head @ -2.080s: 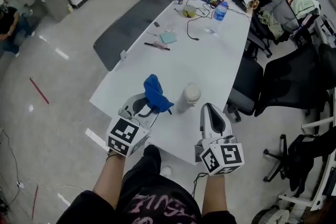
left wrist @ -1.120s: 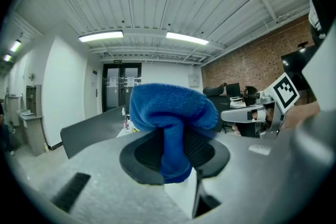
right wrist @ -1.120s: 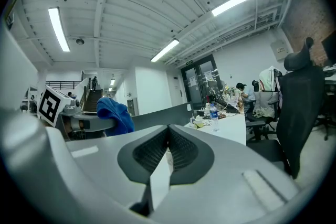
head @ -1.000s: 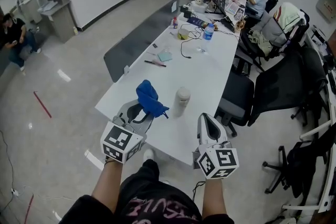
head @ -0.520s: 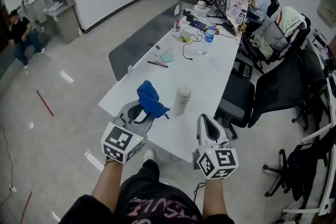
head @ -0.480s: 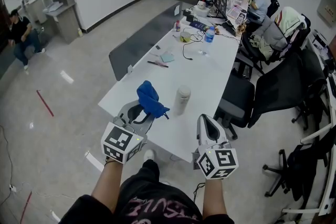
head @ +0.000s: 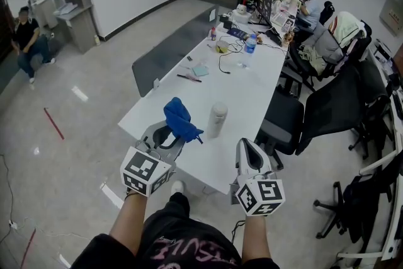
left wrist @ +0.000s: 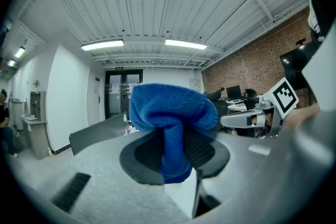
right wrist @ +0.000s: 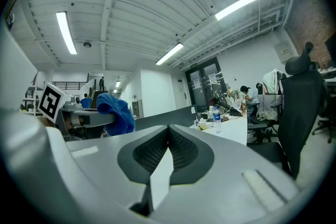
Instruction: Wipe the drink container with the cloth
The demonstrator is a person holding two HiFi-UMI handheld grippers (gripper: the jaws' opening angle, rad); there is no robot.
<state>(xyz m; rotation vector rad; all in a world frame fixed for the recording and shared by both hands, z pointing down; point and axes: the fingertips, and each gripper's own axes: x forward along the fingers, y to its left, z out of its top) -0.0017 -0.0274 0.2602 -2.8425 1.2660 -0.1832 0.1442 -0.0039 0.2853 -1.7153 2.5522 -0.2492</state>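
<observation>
Table (head: 245,88), long and white, was seen running away from the person, with black office chairs (head: 340,107) ranged along its right side. The left gripper (head: 171,135) was held over the near end, its jaws pinched on a bunched blue cloth (head: 178,115). The right gripper (head: 245,144) was held beside it with jaws pressed together on nothing. The drink container (head: 216,119), a pale lidded tumbler, stood upright on the table, just right of the cloth and apart from both grippers. A water bottle (head: 250,44) stood further along the table among cables.

No brand or label could be read. Only square black-and-white markers were shown on the gripper cubes, and the pink lettering on the person's shirt (head: 189,249) was cut off.

Against the earlier frames, more of the room's far end was taken in. The tumbler was left where it had stood, and the cloth was kept clamped.
</observation>
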